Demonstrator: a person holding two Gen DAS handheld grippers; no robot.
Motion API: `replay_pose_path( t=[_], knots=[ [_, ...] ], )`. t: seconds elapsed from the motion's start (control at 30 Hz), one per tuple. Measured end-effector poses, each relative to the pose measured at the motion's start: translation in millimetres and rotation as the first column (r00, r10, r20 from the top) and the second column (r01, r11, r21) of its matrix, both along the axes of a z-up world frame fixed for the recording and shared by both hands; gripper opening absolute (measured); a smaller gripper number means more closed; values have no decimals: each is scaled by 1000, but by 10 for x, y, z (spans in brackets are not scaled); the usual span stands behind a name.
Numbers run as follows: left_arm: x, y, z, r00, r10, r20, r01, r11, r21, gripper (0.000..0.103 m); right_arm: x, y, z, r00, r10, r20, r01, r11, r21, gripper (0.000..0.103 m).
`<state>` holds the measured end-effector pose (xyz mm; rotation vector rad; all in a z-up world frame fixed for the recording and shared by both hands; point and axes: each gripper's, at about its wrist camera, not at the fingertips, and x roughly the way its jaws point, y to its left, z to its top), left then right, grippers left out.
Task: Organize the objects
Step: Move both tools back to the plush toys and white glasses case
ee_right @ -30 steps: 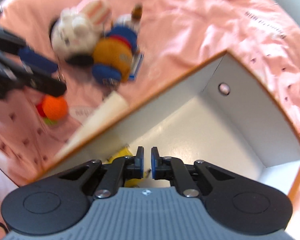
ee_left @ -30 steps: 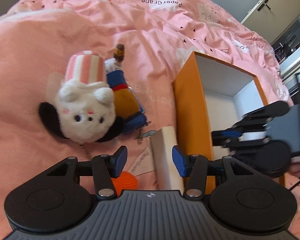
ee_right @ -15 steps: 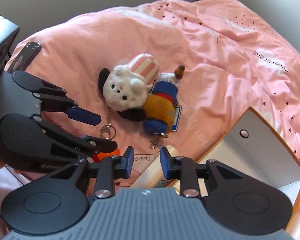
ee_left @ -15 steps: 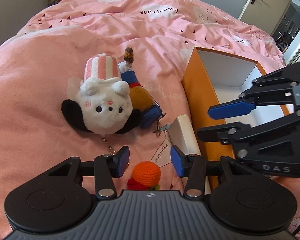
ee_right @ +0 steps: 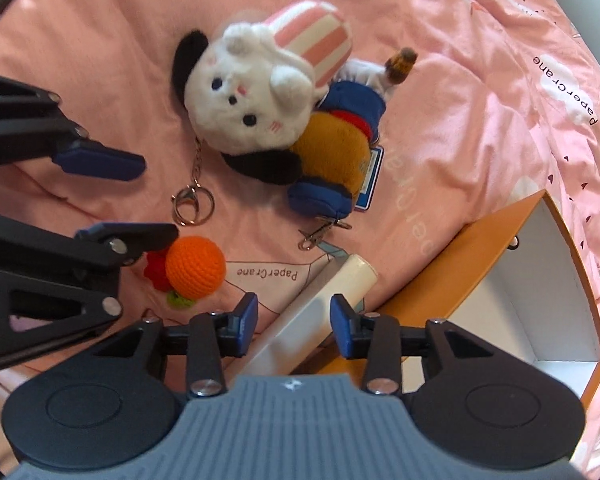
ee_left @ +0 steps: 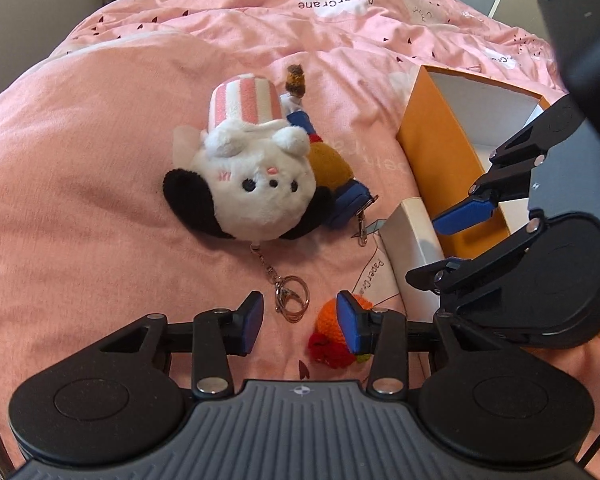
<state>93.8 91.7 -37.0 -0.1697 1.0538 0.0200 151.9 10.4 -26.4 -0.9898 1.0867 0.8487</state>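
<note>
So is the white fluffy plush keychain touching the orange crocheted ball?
Apart. The right wrist view shows bare pink bedding between the plush and the ball.

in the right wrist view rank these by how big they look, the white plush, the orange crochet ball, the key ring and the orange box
1. orange box, though partly cut off by the claw
2. white plush
3. orange crochet ball
4. key ring, close to the ball in outline, so that order is unsure
</note>
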Motion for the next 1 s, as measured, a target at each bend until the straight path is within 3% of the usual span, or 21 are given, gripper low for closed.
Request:
replay_pose_path(
  t=[0.27,0.43,0.5,0.57,0.6,0.77,1.0],
  knots=[
    [-36,106,-76,1000,15,-18,-16,999,-28,48,64,134,-281,1000,-12,15,14,991,-132,50],
    [-49,133,-86,1000,15,-15,-15,999,-41,48,83,119,-296,999,-45,10,46,992,-119,46],
    [-53,143,-93,1000,17,-16,-18,999,-44,48,55,113,-237,998,-55,-13,54,995,-86,40],
    [-38,144,-89,1000,19,-17,-20,999,-48,48,35,121,-176,994,-63,-87,59,997,-52,26],
    [-33,144,-88,1000,23,-21,-24,999,-43,45,39,124,-163,988,-77,-137,72,997,-41,25],
    [-38,143,-82,1000,16,-25,-18,998,-53,44,72,112,-179,984,-93,-153,89,996,-31,25],
    [-37,139,-97,1000,-6,-31,5,999,-43,44,252,-3,-122,958,-220,-182,224,975,2,41]
  ],
)
